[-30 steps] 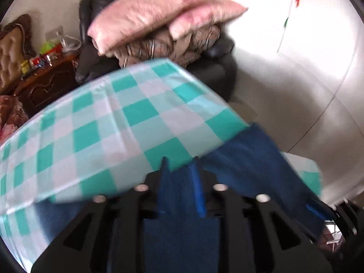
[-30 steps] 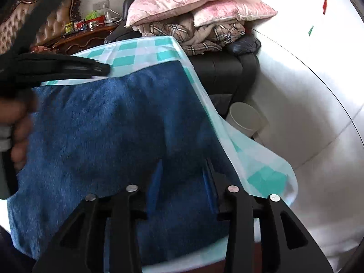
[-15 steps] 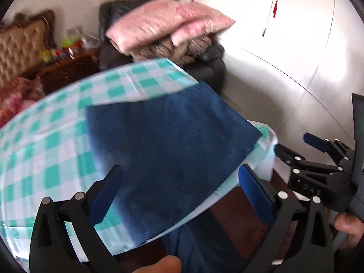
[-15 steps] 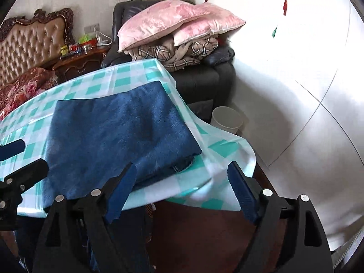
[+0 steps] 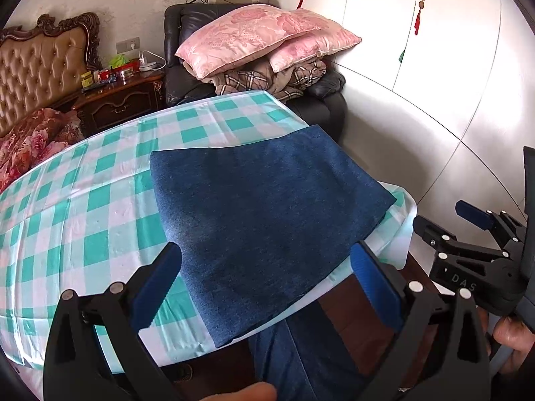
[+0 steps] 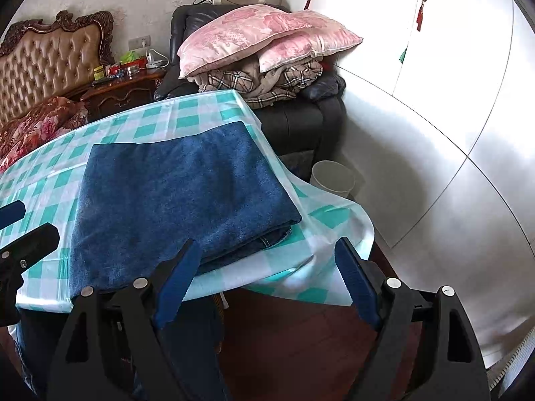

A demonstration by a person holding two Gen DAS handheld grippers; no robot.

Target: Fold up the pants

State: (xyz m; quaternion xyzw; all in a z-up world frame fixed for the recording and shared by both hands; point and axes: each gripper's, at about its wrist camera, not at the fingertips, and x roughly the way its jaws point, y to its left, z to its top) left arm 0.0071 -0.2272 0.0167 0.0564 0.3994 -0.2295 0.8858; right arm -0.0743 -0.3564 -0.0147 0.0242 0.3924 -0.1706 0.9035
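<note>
**Folded pants flat on the checked tabletop, both jaws wide and empty**

The pants (image 5: 264,217) lie folded into a flat blue rectangle on the tabletop (image 5: 83,220), which is covered by a green-and-white checked cloth. Their near edge runs along the tabletop's near rim, and their right side sits close to the corner where the cloth hangs down. In the right wrist view the layers of the fold show at the near right corner of the pants (image 6: 187,200).

The left gripper (image 5: 267,284) stands with its jaws spread wide, having just been opening. Nothing is between them: the blue pads frame the near edge of the pants from above and in front without touching the cloth. The right gripper (image 6: 264,284) is likewise wide apart, its jaws also just opened and holding nothing. Its left pad appears over the near right corner of the pants, its right pad over the hanging tablecloth, both clear of the fabric.

Each gripper shows in the other's view: the right gripper (image 5: 474,244) off the right corner of the tabletop, beyond the pants, and the left gripper (image 6: 20,234) just left of the pants.
</note>
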